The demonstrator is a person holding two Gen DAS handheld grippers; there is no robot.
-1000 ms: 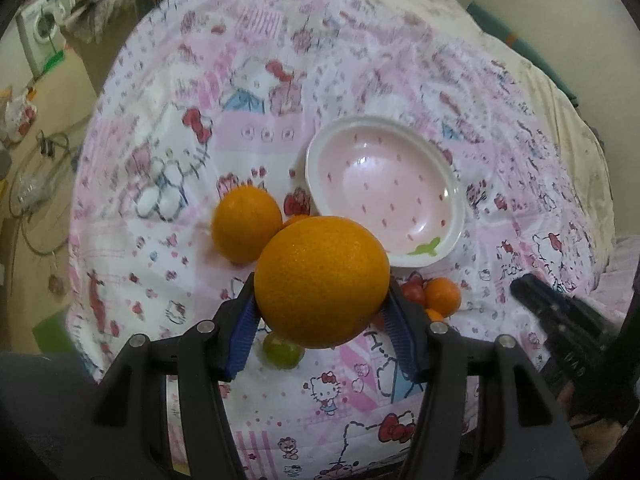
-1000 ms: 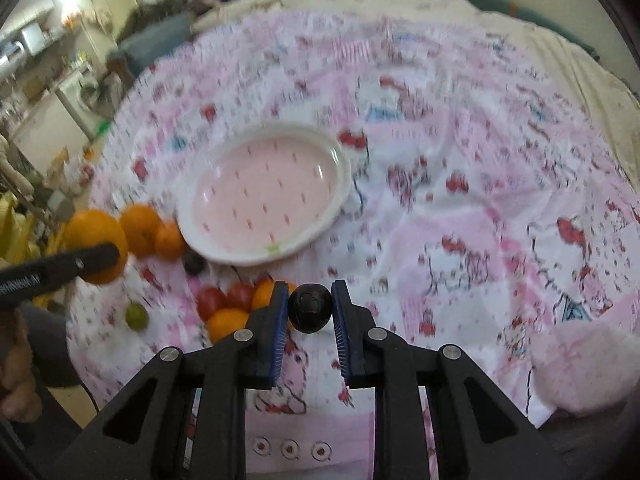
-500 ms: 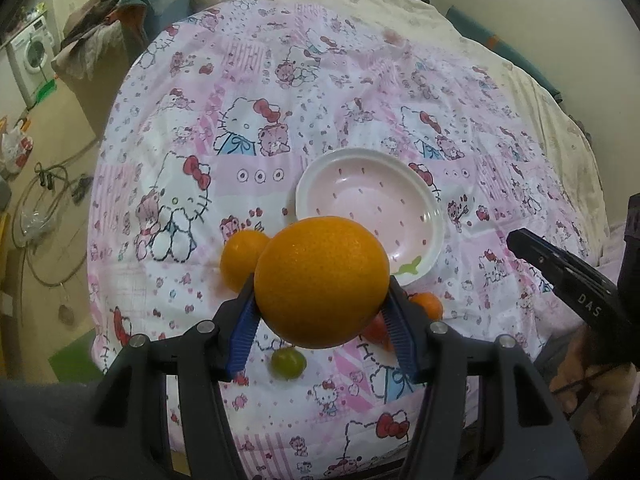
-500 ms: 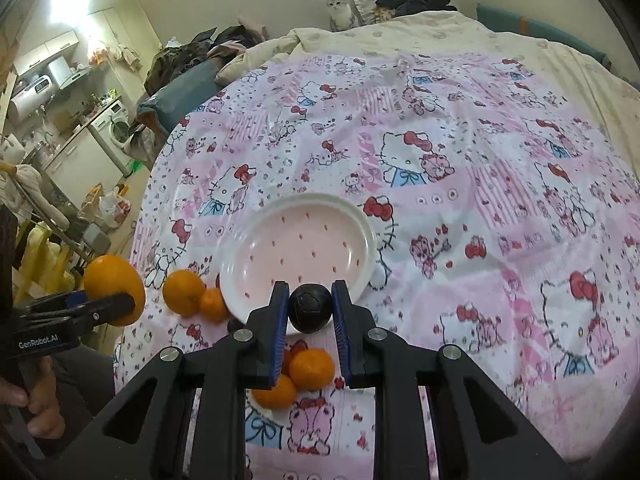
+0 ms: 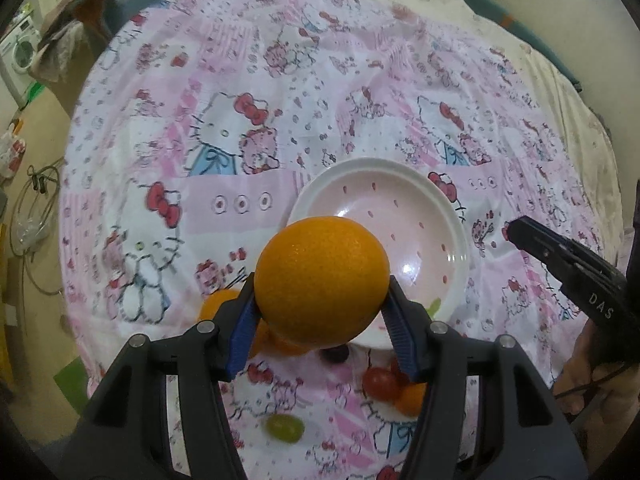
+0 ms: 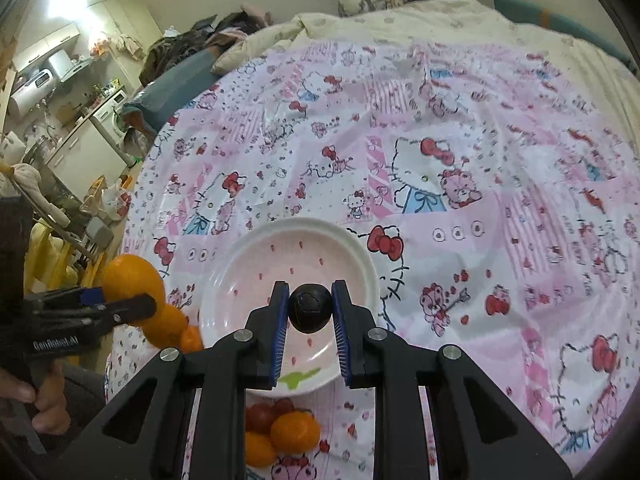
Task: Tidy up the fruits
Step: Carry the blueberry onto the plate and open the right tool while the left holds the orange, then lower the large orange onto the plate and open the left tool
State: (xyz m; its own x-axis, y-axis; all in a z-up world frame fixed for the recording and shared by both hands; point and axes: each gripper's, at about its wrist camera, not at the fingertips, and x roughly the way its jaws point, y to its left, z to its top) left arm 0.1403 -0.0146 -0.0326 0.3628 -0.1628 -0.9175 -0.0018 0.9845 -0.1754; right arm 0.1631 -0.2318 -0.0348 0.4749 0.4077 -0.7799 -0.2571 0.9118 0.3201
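Both grippers are loaded and hanging over the pink bowl [image 6: 362, 256], so I'd call this the delivery step: fruit being carried in to be dropped. The left gripper [image 5: 320, 312] has its jaws clamped on a big orange [image 5: 321, 280], which from its own camera covers the bowl's rim at about 8 o'clock. The right gripper [image 6: 310, 312] pinches a small dark round fruit [image 6: 310, 308], perhaps a plum or dark grape, right over the bowl's middle.

The bowl looks empty apart from its printed specks and a green leaf mark. The next move, I'd guess, is to lower each fruit into the hollow and ease the jaws apart gently; the orange wants bringing further over the rim first, or it may roll off onto the Hello Kitty quilt [image 5: 240, 120].

Loose fruit waits on the quilt near the bowl's 6 o'clock edge: red cherry tomatoes [image 6: 260, 416], small tangerines [image 6: 295, 432], and a green grape [image 5: 285, 429]. More orange fruit at 7 o'clock sits half hidden behind the held orange and the fingers, so I can't count it.
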